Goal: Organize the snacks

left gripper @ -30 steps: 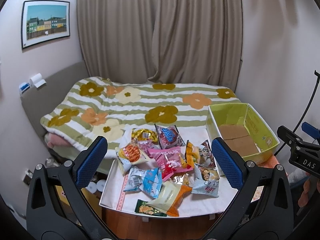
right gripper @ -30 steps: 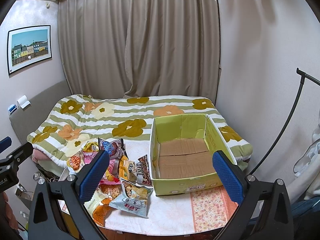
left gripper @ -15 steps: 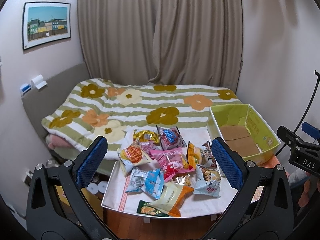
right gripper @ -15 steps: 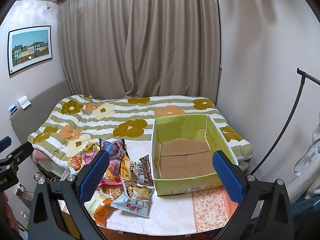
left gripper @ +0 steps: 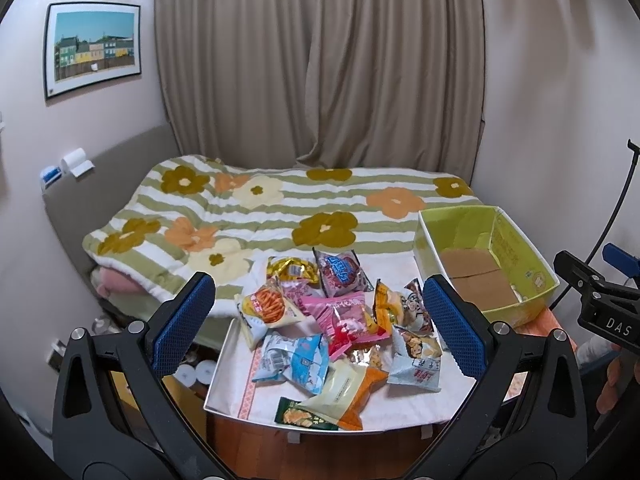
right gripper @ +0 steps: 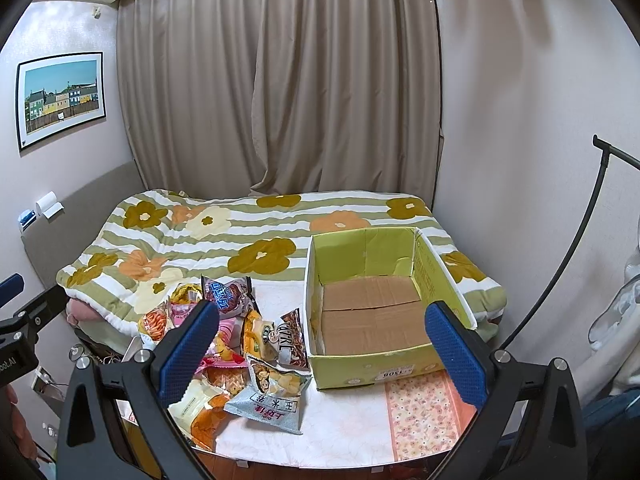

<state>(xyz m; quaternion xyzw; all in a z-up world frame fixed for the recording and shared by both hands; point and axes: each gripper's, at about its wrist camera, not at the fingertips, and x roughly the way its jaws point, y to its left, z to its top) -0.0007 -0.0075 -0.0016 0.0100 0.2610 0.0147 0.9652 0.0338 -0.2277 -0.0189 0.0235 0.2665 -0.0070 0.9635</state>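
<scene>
Nothing was packed yet. My left gripper (left gripper: 318, 316) and right gripper (right gripper: 322, 350) both hung wide apart, holding nothing. The snack packets (left gripper: 340, 320) lay heaped on the worktop (right gripper: 352, 424) below my left gripper; the green box (right gripper: 376, 364) sat bare under my right. Next, I judged, came lowering onto one packet.

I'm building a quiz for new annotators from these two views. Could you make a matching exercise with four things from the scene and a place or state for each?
Things:
1. green cardboard box
2. grey snack bag
3. framed picture
4. left hand-held gripper

Places or states:
A. hanging on the wall
B. open, holding nothing
C. nothing inside it
D. lying at the pile's edge nearest the box

Pairs: 1-C, 2-D, 3-A, 4-B
</scene>
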